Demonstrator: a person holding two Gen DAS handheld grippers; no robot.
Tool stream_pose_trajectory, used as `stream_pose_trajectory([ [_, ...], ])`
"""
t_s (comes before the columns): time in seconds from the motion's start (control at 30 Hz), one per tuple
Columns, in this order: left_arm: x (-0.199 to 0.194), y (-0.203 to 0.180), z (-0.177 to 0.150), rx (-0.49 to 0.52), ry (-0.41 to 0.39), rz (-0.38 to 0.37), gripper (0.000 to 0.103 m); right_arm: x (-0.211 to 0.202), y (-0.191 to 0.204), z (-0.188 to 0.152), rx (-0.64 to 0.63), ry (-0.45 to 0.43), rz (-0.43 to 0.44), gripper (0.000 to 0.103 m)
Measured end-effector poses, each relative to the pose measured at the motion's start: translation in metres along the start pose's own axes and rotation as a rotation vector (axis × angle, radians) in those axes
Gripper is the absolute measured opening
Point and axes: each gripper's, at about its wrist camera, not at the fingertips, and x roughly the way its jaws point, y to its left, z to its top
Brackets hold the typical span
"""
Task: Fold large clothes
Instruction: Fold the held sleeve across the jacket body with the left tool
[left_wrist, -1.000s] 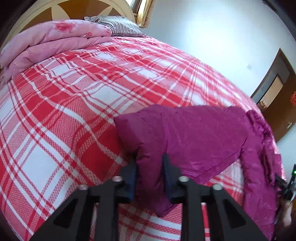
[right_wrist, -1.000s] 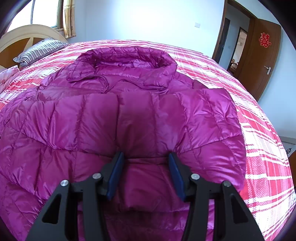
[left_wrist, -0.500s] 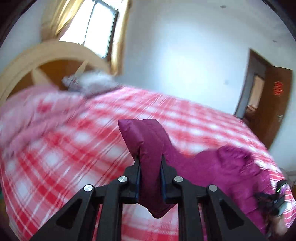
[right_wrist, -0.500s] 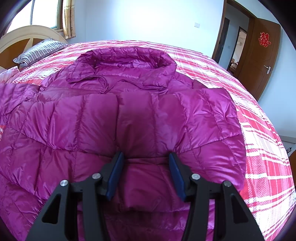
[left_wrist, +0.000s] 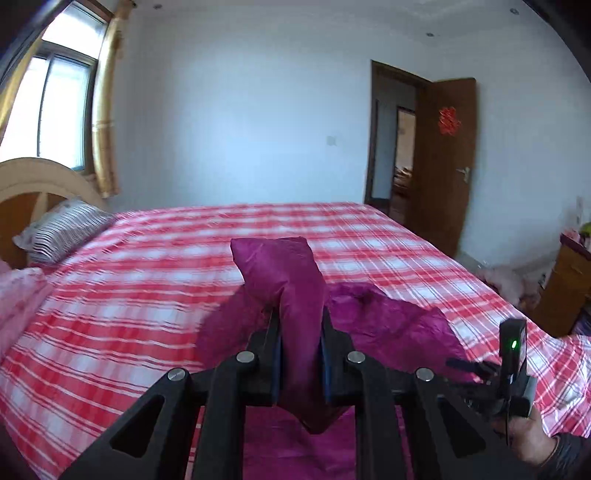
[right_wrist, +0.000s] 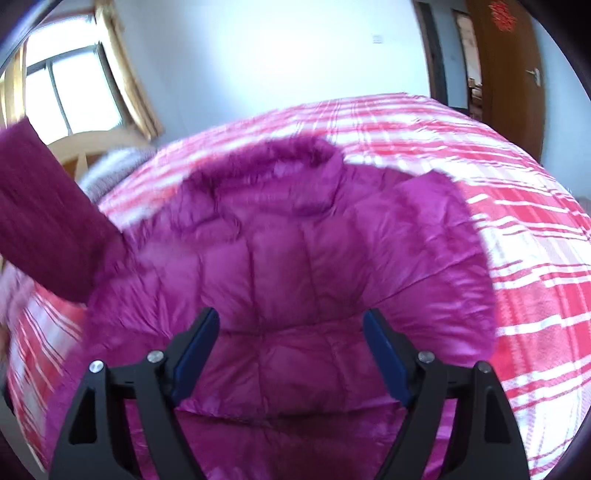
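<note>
- Left hand-held gripper (left_wrist: 300, 354): its jaws are clamped on the sleeve (left_wrist: 291, 291) of the magenta down jacket (right_wrist: 295, 258). The cuff end stands up above the fingers, clear of the bed (left_wrist: 129, 295). In the right wrist view the same sleeve rises as a dark band at the jacket's left side, towards the headboard end.
- Jacket: it lies spread on the red-and-white checked bed cover, collar towards the far edge of the bed, hem towards the near edge. The body looks flat and quilted, with the right-hand panel turned in somewhat; blur prevents a firmer reading.
- Right hand-held gripper (right_wrist: 291, 350): its jaws are opening, spread wide above the lower body of the jacket. The pads press on nothing; fabric lies beneath and between them.
- Progress, as judged: early to middle. One sleeve is lifted, apparently to be laid across the body. That placing, the far sleeve and the final folds of the body remain outstanding.
</note>
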Motion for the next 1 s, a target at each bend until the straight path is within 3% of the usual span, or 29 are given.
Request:
stream_pose_trajectory([
  [0.17, 0.044, -0.049, -0.035, 0.006, 0.08, -0.04, 0.017, -0.025, -0.015, 0.008, 0.018, -0.061, -0.009, 0.083],
  [0.4, 0.086, -0.093, -0.074, 0.074, 0.144, 0.015, 0.017, -0.04, -0.042, -0.004, 0.061, -0.103, -0.033, 0.085],
  [0.5, 0.09, -0.114, -0.077, 0.125, 0.153, 0.022, 0.022, -0.034, -0.05, -0.01, 0.086, -0.1, -0.037, 0.085],
  [0.6, 0.078, -0.133, -0.073, 0.177, 0.128, -0.018, 0.033, -0.029, -0.054, -0.017, 0.102, -0.088, -0.041, 0.085],
  [0.63, 0.068, -0.138, -0.07, 0.193, 0.103, -0.034, 0.048, -0.028, -0.055, -0.019, 0.108, -0.087, -0.044, 0.085],
  [0.67, 0.058, -0.142, -0.069, 0.21, 0.078, -0.038, 0.071, -0.03, -0.057, -0.021, 0.114, -0.088, -0.046, 0.085],
  [0.7, 0.053, -0.144, -0.068, 0.219, 0.054, -0.035, 0.081, -0.031, -0.059, -0.021, 0.122, -0.092, -0.047, 0.085],
  [0.73, 0.044, -0.143, -0.068, 0.227, 0.017, -0.029, 0.086, -0.032, -0.061, -0.021, 0.133, -0.099, -0.049, 0.085],
  [0.8, 0.033, -0.138, -0.066, 0.25, -0.016, -0.022, 0.087, -0.036, -0.063, -0.02, 0.14, -0.11, -0.064, 0.085],
  [0.9, 0.03, -0.109, -0.064, 0.267, -0.047, 0.084, 0.087, -0.046, -0.058, -0.014, 0.132, -0.122, -0.084, 0.085],
  [1.0, 0.061, -0.059, -0.061, 0.258, 0.006, 0.263, 0.087, -0.052, -0.039, -0.004, 0.084, -0.122, -0.064, 0.083],
])
